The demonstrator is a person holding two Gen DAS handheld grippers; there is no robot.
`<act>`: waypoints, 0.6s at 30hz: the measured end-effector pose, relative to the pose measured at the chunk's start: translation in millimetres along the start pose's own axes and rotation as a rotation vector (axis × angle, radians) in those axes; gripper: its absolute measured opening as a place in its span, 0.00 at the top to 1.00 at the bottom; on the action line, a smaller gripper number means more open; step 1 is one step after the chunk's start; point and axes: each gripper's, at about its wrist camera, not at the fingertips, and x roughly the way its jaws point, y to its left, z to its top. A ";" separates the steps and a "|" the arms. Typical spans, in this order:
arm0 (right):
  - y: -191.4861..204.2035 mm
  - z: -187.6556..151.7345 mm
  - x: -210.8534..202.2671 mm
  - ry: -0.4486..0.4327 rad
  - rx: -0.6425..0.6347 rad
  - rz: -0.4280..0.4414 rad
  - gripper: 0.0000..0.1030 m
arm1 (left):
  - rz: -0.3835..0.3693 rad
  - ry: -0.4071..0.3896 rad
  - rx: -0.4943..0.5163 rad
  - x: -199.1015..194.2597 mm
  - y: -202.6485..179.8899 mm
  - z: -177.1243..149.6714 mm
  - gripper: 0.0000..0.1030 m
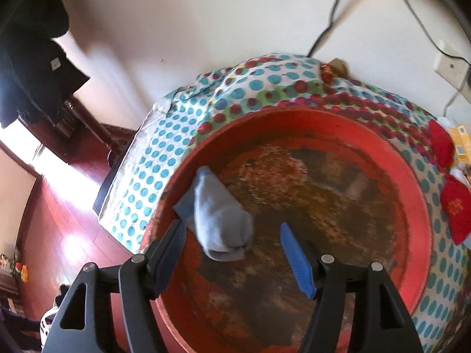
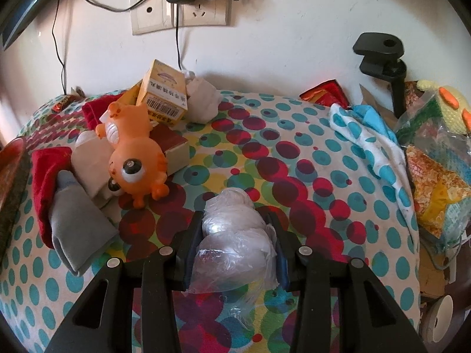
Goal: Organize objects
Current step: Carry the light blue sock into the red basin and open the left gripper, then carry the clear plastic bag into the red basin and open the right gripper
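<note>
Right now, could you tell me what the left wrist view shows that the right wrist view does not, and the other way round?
Only the left wrist view shows the open left tool above the worn inside of the red tray, with a grey-blue sock in it.

Only the right wrist view shows the right tool shut on a crumpled clear plastic bag, plus the orange toy, the yellow carton and the wall sockets.

Both show the polka-dot cloth, the red pouches and the white wall.
</note>
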 end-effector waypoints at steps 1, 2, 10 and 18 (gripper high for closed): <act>-0.3 -0.3 -0.8 -0.003 0.002 0.003 0.62 | -0.008 -0.006 0.009 -2.5 -4.5 -1.6 0.33; -1.4 -0.6 -1.1 0.004 0.007 0.005 0.62 | -0.015 -0.010 0.014 -4.9 -9.2 -3.7 0.33; 9.7 9.2 -41.2 -0.032 0.007 0.037 0.62 | -0.056 -0.008 0.086 -5.9 -37.0 -15.9 0.33; 76.6 19.8 -75.6 -0.065 -0.040 0.206 0.62 | -0.084 -0.006 0.107 -12.7 -35.2 -19.5 0.34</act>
